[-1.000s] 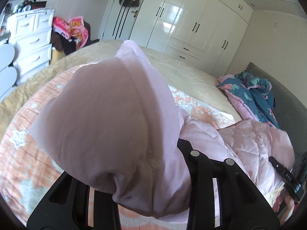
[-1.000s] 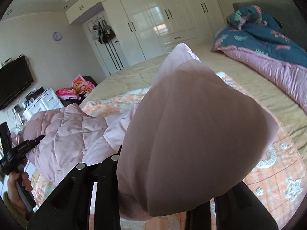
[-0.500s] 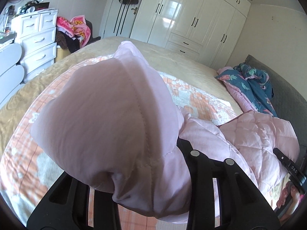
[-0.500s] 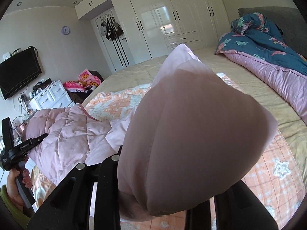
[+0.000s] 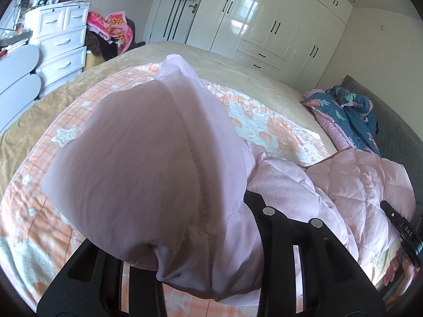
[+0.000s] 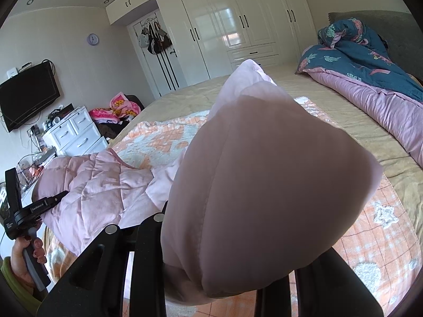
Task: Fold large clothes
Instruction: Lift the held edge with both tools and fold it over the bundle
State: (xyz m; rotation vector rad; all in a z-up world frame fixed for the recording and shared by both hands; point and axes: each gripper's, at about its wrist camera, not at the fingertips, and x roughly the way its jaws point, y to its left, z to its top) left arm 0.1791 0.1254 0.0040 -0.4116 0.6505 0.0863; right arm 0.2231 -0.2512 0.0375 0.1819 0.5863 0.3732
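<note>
A large pale pink quilted jacket (image 5: 351, 185) hangs stretched between my two grippers above the bed. My left gripper (image 5: 201, 240) is shut on one corner of it, and the bunched fabric (image 5: 148, 169) fills the middle of the left wrist view. My right gripper (image 6: 224, 259) is shut on another corner, and that fabric (image 6: 264, 185) hides the fingertips. The rest of the jacket (image 6: 105, 182) sags to the left in the right wrist view. The left gripper also shows in the right wrist view (image 6: 31, 211), held in a hand.
Below lies an orange and white checked blanket (image 5: 264, 124) on a beige bed (image 6: 343, 116). A blue and pink duvet (image 6: 370, 68) lies by the grey headboard. White wardrobes (image 5: 264, 23) stand behind. A white drawer unit (image 5: 60, 42) and a clothes pile (image 5: 111, 31) stand beside the bed.
Both grippers have risen with the jacket, and both views now look down more onto the bed. Both grips are unchanged.
</note>
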